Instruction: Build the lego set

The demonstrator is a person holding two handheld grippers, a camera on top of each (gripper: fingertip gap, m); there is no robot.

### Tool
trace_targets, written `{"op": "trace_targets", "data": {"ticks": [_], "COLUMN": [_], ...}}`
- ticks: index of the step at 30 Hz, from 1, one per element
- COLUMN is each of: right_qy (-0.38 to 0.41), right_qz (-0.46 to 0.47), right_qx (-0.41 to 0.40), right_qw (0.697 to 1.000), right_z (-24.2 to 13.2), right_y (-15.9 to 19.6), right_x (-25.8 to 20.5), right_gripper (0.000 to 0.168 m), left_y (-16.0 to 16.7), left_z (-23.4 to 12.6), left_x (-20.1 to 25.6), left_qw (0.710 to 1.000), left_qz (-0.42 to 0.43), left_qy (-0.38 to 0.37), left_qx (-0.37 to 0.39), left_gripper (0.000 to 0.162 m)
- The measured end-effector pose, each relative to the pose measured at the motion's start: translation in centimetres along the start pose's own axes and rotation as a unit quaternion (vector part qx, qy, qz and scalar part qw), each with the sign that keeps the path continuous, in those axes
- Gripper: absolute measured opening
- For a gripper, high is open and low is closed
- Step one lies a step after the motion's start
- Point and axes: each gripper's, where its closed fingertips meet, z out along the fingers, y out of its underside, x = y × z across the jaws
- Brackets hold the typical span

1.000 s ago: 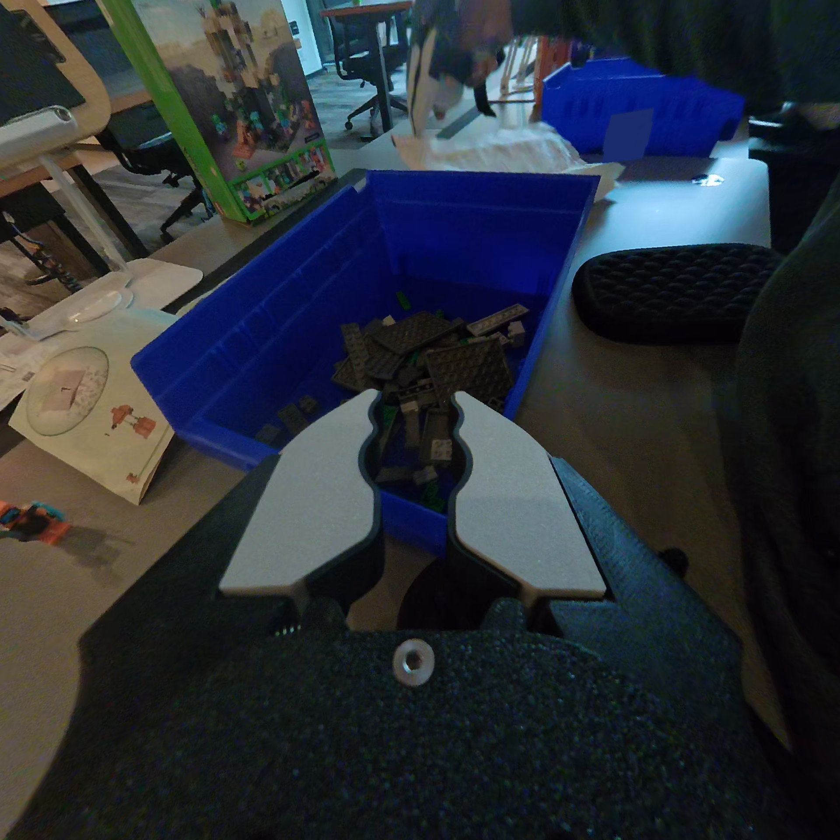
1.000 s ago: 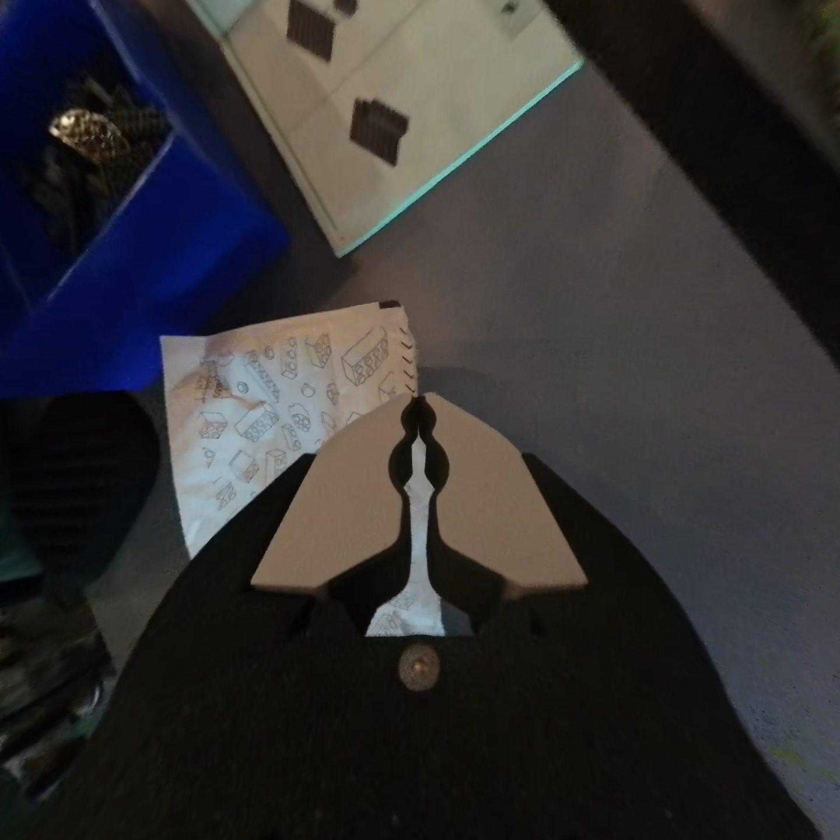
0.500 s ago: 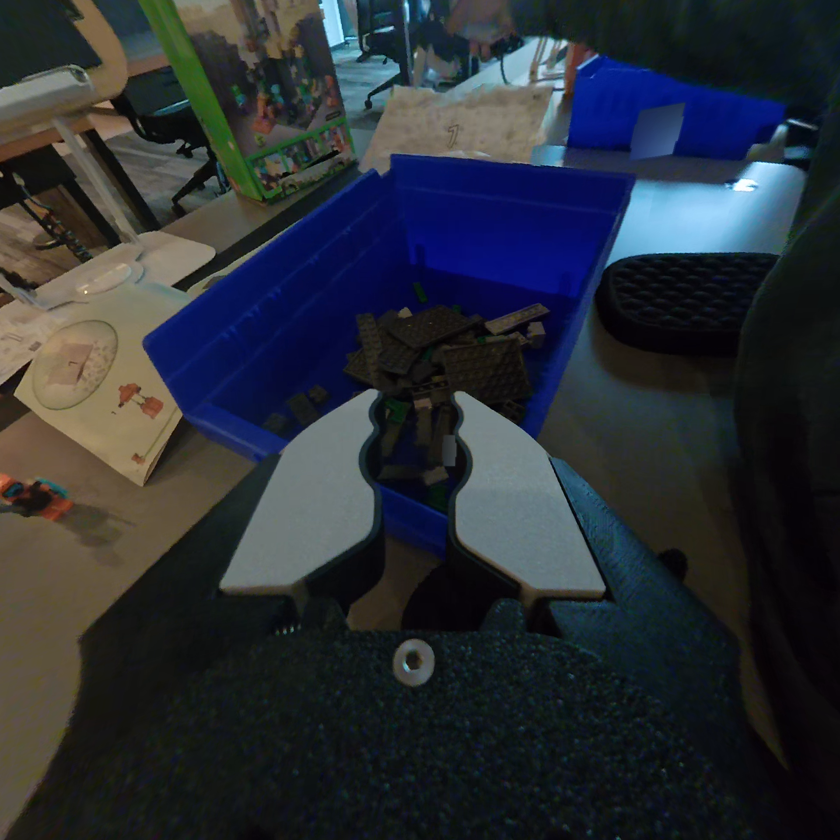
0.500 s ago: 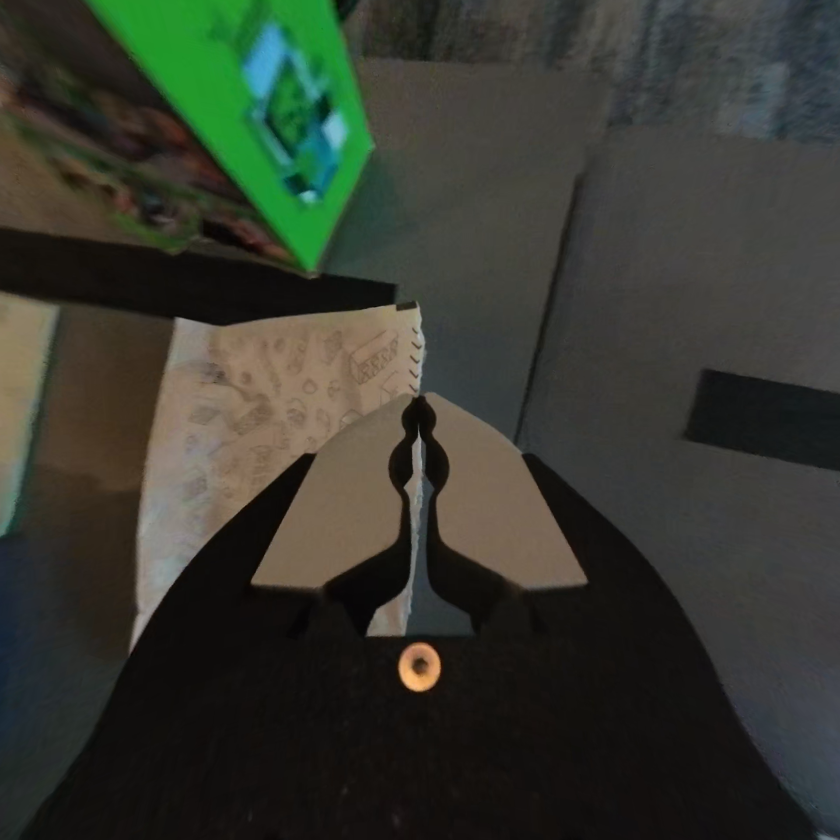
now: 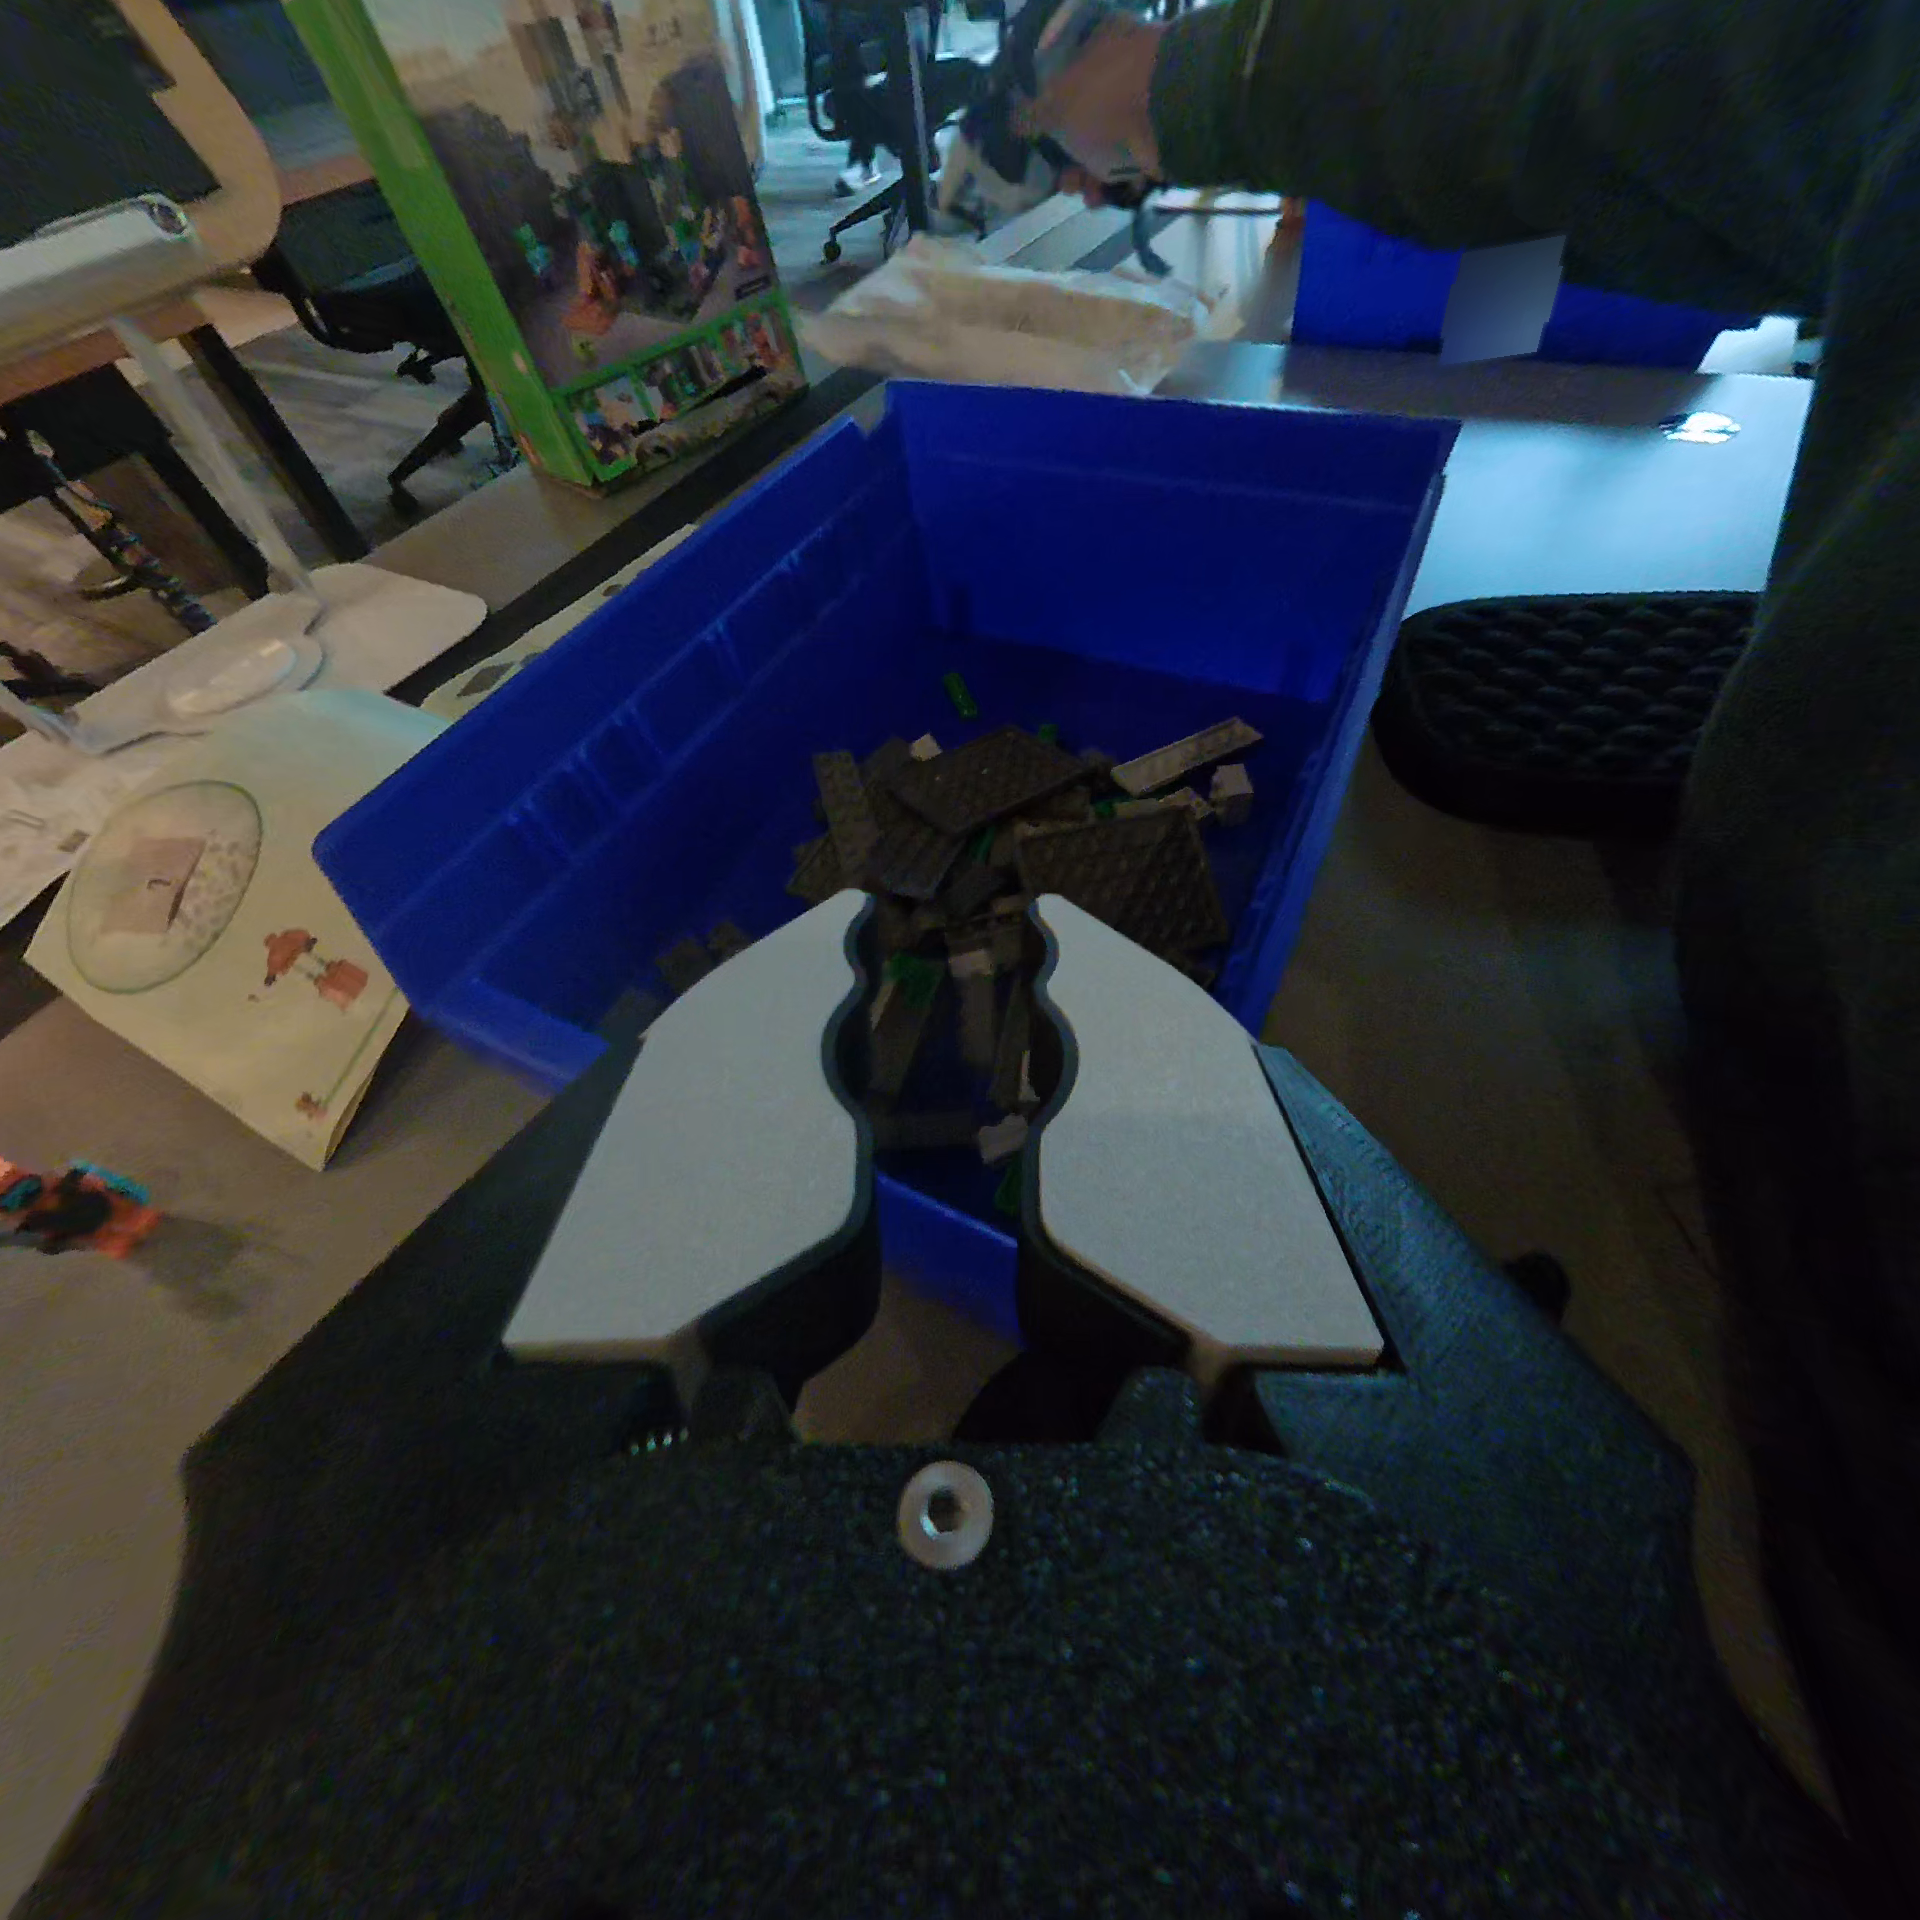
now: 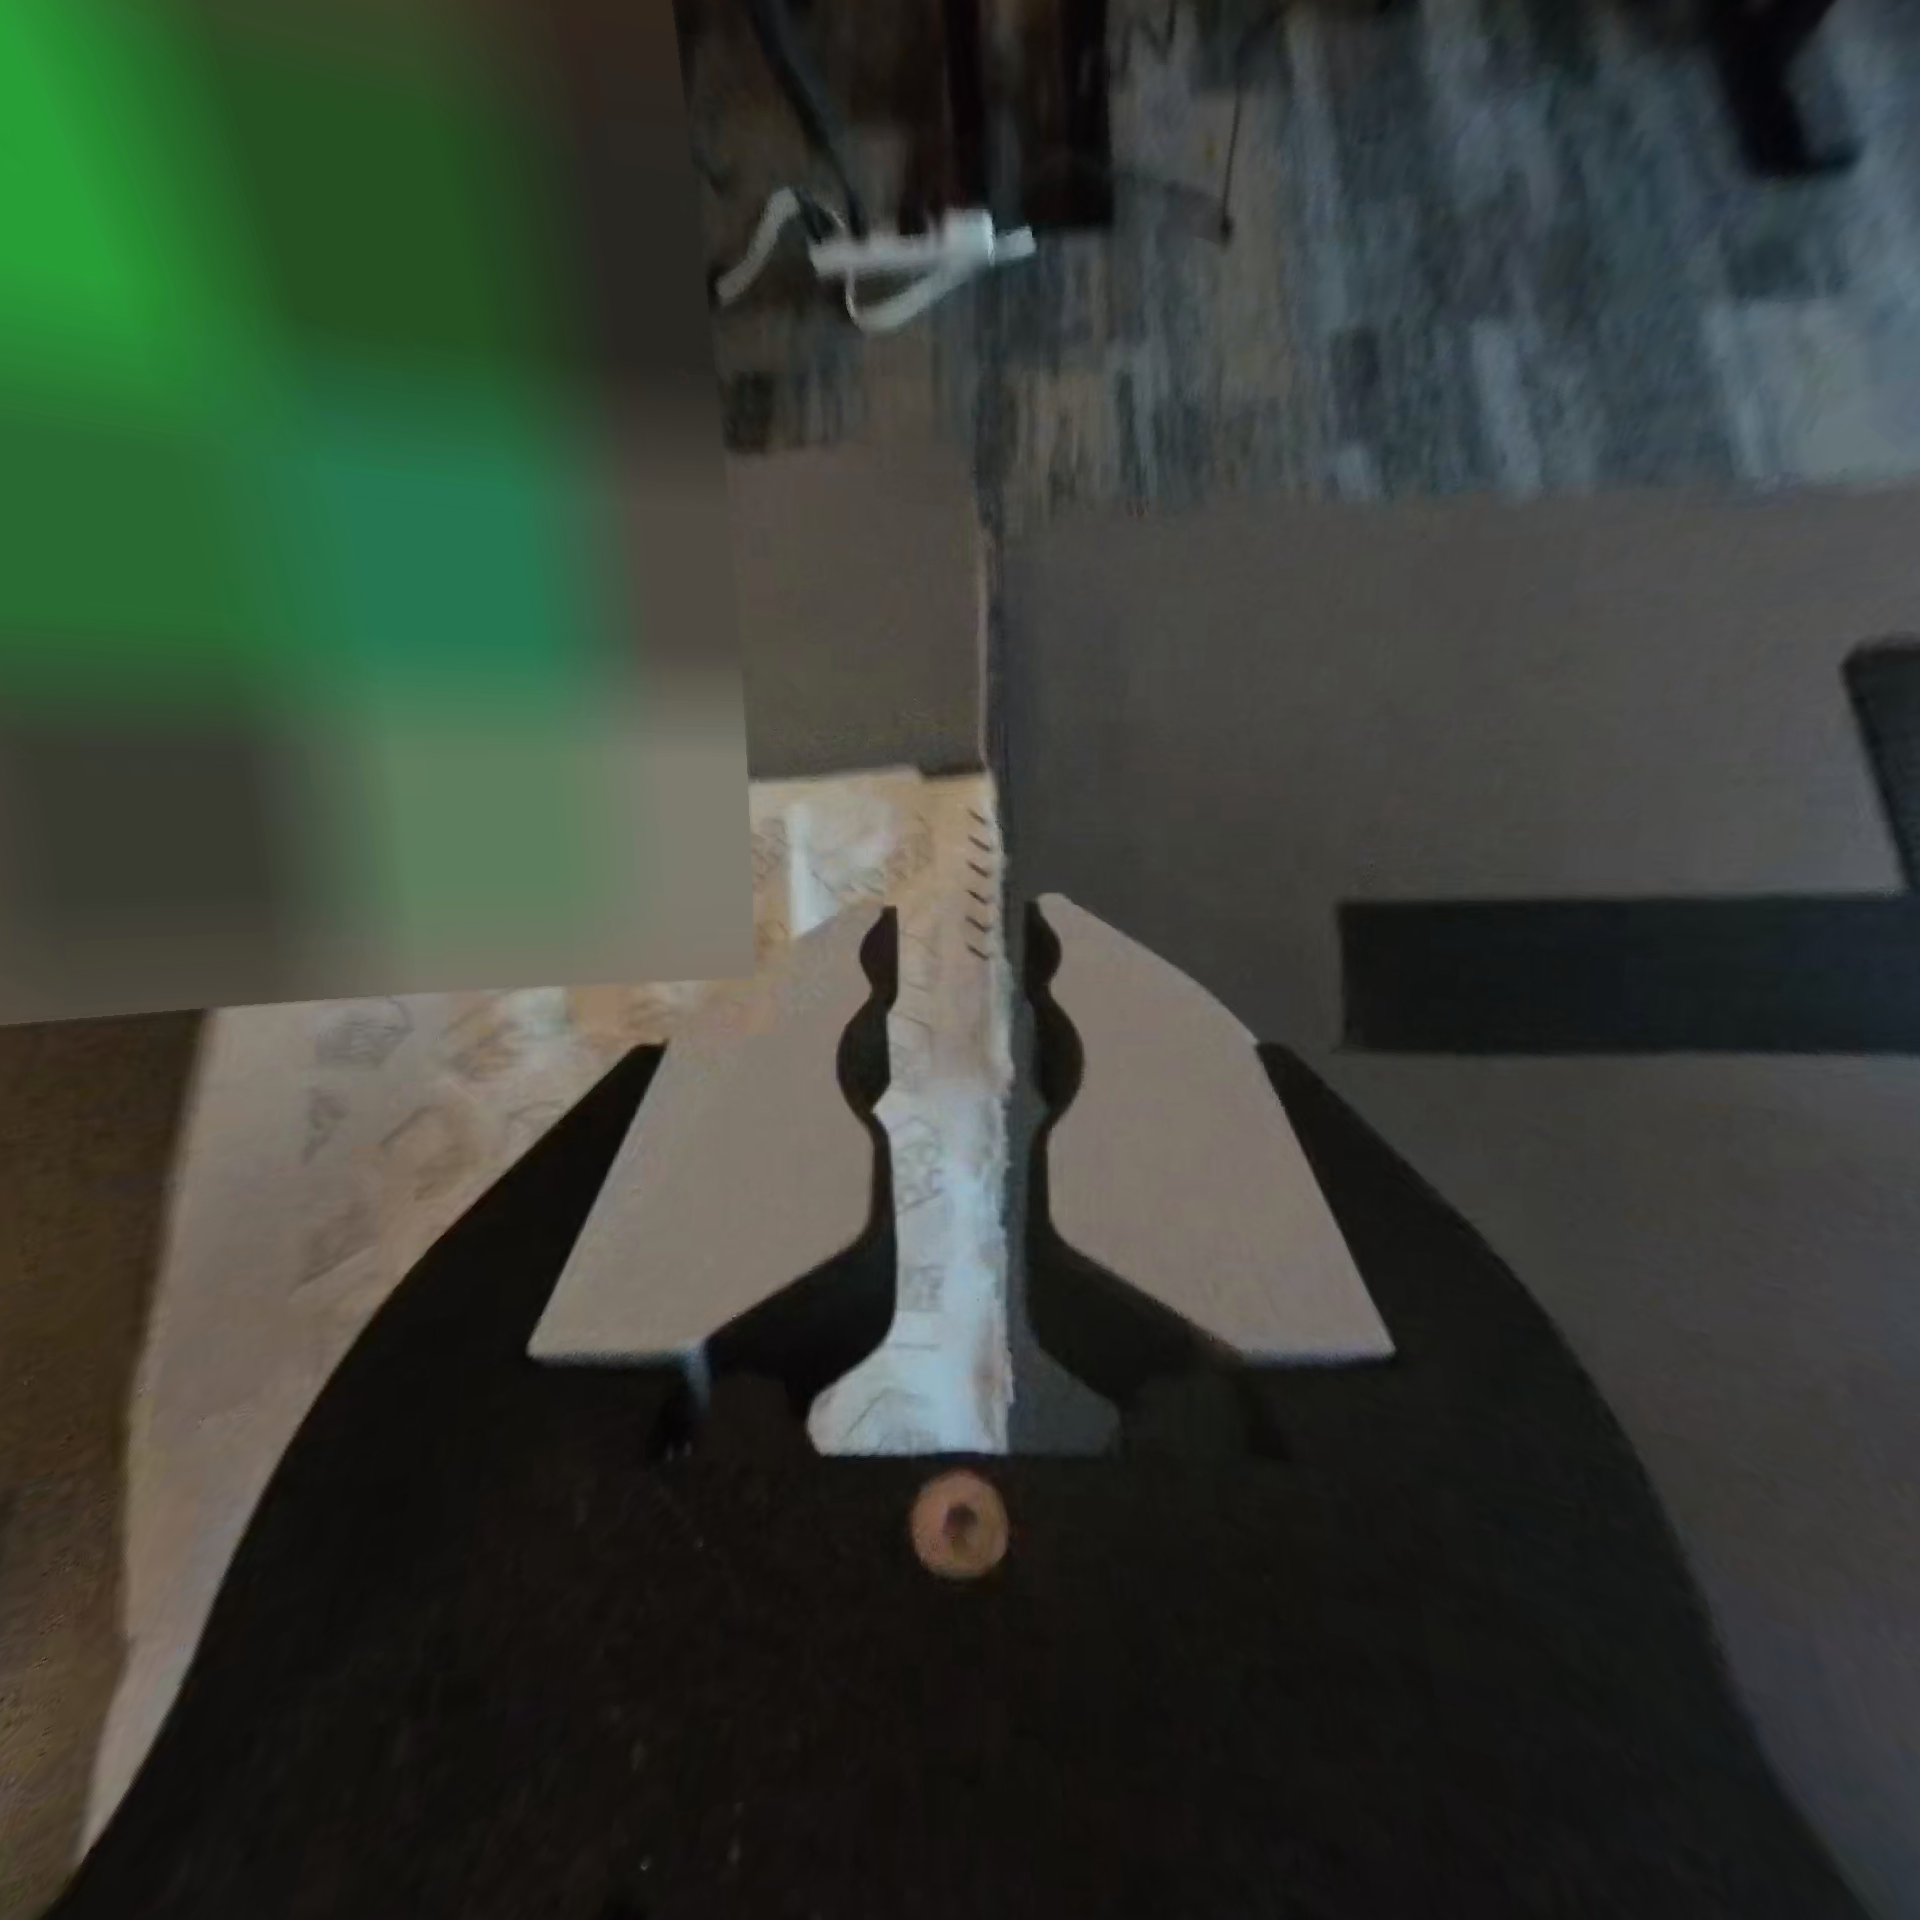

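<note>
1. Right now the left gripper (image 5: 940, 914), with pale grey fingers on a black textured body, hangs over the near rim of a deep blue plastic bin (image 5: 665, 748); its jaws stand apart and hold nothing.
2. Inside that bin lies a heap of dark grey lego plates and small pieces (image 5: 997, 831), piled toward the right wall, with a few green bits among them.
3. Left of the bin on the grey table (image 5: 1455, 1039) rests a pale instruction booklet (image 5: 208, 935), and a small orange and teal lego piece (image 5: 73, 1216) sits near the left edge.
4. Behind the bin stands a tall green lego set box (image 5: 582, 229), with crumpled white paper bags (image 5: 1008, 312) beside it and a second blue bin (image 5: 1382, 291) farther back.
5. A black honeycomb-textured pad (image 5: 1558, 696) lies just right of the bin.
6. Above the far bin, a person's dark sleeve (image 5: 1507, 114) reaches across.
7. The right gripper (image 6: 956, 925) has its jaws parted; a white paper bag printed with brick outlines (image 6: 945, 1174) shows in the gap and spreads to the left, and whether either finger touches it cannot be told.
8. That view is blurred, with grey tabletop beyond.
</note>
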Motion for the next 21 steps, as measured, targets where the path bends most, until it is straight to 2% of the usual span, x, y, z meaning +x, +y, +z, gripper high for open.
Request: {"op": "trace_targets", "data": {"ticks": [3,5,7,11,13,16,21], "right_qy": [-0.046,-0.100,-0.144,-0.114,-0.118,-0.084,-0.051], "right_qz": [-0.062,-0.099,-0.113,-0.174,-0.181,-0.230,-0.260], "right_qx": [0.025,0.011,-0.024,-0.044,-0.059,-0.072,-0.086], "right_qw": [0.997,0.990,0.983,0.977,0.975,0.967,0.960], "right_z": [-2.3,-3.6,-4.3,-3.0,-2.3,-1.2,-0.8], "right_y": [-1.7,-0.9,1.5,6.4,8.6,10.9,11.6], "right_x": [-3.3,-7.0,-10.7,-13.6,-14.2,-14.1,-14.2], "right_gripper": [0.040,0.049,0.039,0.008,0.002,0.000,0.000], "left_y": [-0.1,-0.1,-0.3,-0.4,-0.5,-0.8,-1.2], "left_z": [0.1,0.2,0.3,0.5,0.3,-0.3,-1.0], "left_x": [0.2,0.3,0.5,0.6,0.7,0.8,0.7], "left_qw": [1.000,1.000,1.000,0.999,0.999,0.999,0.999], "left_qz": [0.002,0.002,0.001,0.000,0.006,0.012,0.011], "left_qy": [0.004,0.006,0.009,0.011,0.011,0.011,0.002], "left_qx": [0.005,0.012,0.021,0.031,0.029,0.034,0.044], "left_gripper": [0.026,0.026,0.025,0.023,0.023,0.024,0.024]}}
